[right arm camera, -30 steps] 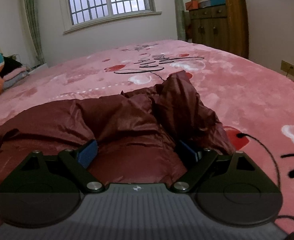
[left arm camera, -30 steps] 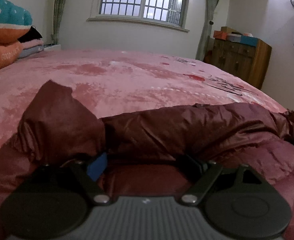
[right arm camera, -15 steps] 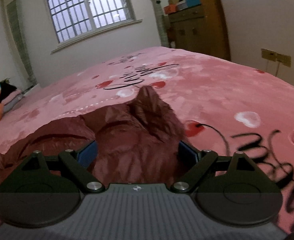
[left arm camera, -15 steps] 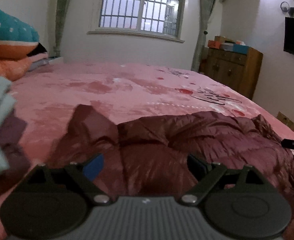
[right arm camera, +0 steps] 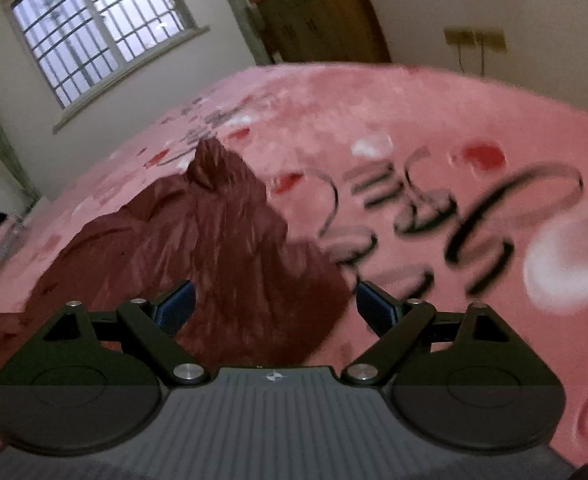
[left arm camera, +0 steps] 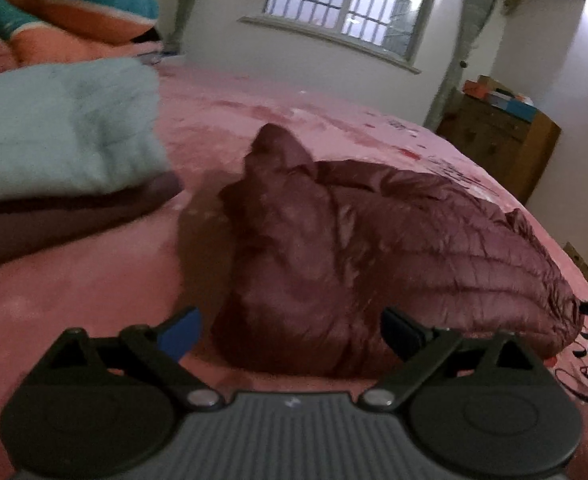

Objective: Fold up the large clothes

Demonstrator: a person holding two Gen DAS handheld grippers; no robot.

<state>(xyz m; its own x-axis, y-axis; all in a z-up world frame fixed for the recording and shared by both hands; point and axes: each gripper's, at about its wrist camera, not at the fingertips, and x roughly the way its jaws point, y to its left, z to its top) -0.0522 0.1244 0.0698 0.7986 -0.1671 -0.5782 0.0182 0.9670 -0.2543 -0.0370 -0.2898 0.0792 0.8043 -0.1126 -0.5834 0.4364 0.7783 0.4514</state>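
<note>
Holding both tools tilted down toward the pink printed bedspread (left arm camera: pixel 94 280), you have the left claw (left arm camera: pixel 290 332) spread wide and released, its jaws having just been opening, with nothing pressed between the pads; the near edge of the dark maroon quilted puffer jacket (left arm camera: pixel 393 248) lies on the bed in the line of the gap, at 12 o'clock. Your right claw (right arm camera: pixel 274 306) is likewise released, jaws apart, with the jacket's peaked end (right arm camera: pixel 222 240) lying ahead at 11 o'clock and touching neither blue pad (right arm camera: pixel 174 304). Compared with a second ago, both claws have backed off the jacket: then the fabric filled the space between the fingers, now it lies folded over in a lower mound. A pale teal folded garment (left arm camera: pixel 58 132) has come into the left view at 10 o'clock, and the right view is rolled, so the barred window (right arm camera: pixel 102 28) leans.
</note>
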